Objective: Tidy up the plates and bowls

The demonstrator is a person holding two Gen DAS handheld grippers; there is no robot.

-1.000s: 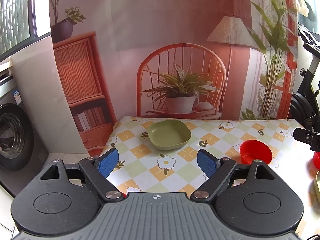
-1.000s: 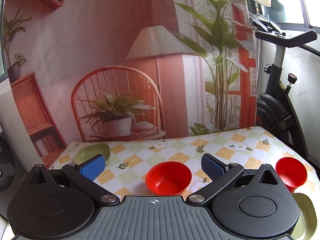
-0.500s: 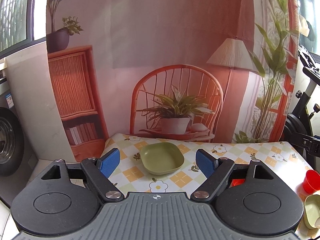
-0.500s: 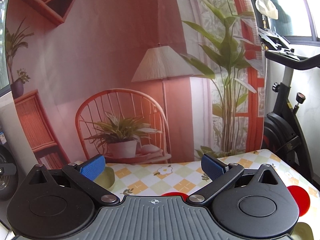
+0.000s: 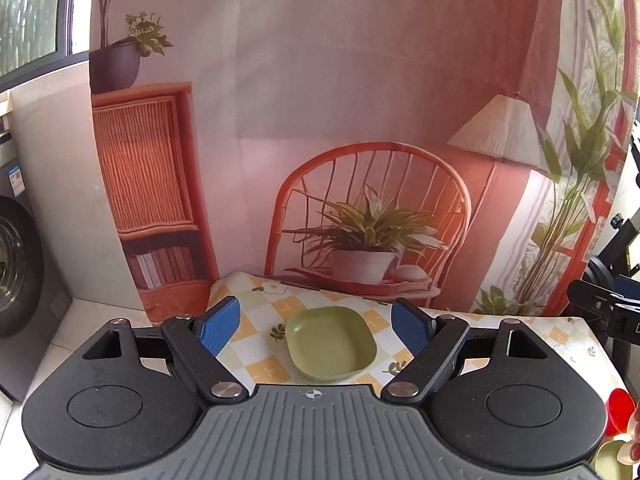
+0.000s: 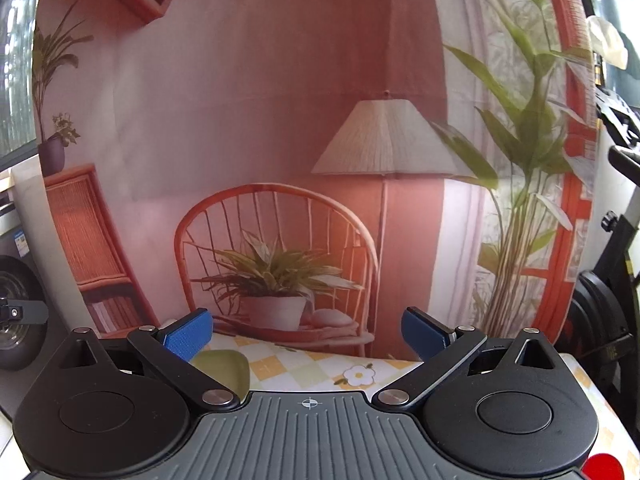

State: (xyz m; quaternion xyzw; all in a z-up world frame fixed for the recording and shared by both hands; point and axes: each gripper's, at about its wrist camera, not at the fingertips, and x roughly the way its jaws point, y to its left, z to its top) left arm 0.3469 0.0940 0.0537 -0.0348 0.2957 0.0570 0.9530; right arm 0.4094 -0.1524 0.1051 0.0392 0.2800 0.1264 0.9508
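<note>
Left tool (image 5: 316, 326): wide open, empty, above green plate (image 5: 331, 345) | right tool (image 6: 307, 334): wide open, empty

No text can be read; the blue label (image 5: 16, 178) on the washing machine (image 5: 18, 264) is illegible.

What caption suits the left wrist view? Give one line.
Open left gripper above a green square plate on the checkered tablecloth.

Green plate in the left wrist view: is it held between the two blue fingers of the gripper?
No. The green plate lies on the checked tablecloth, and the left gripper is open above it without touching it.
</note>
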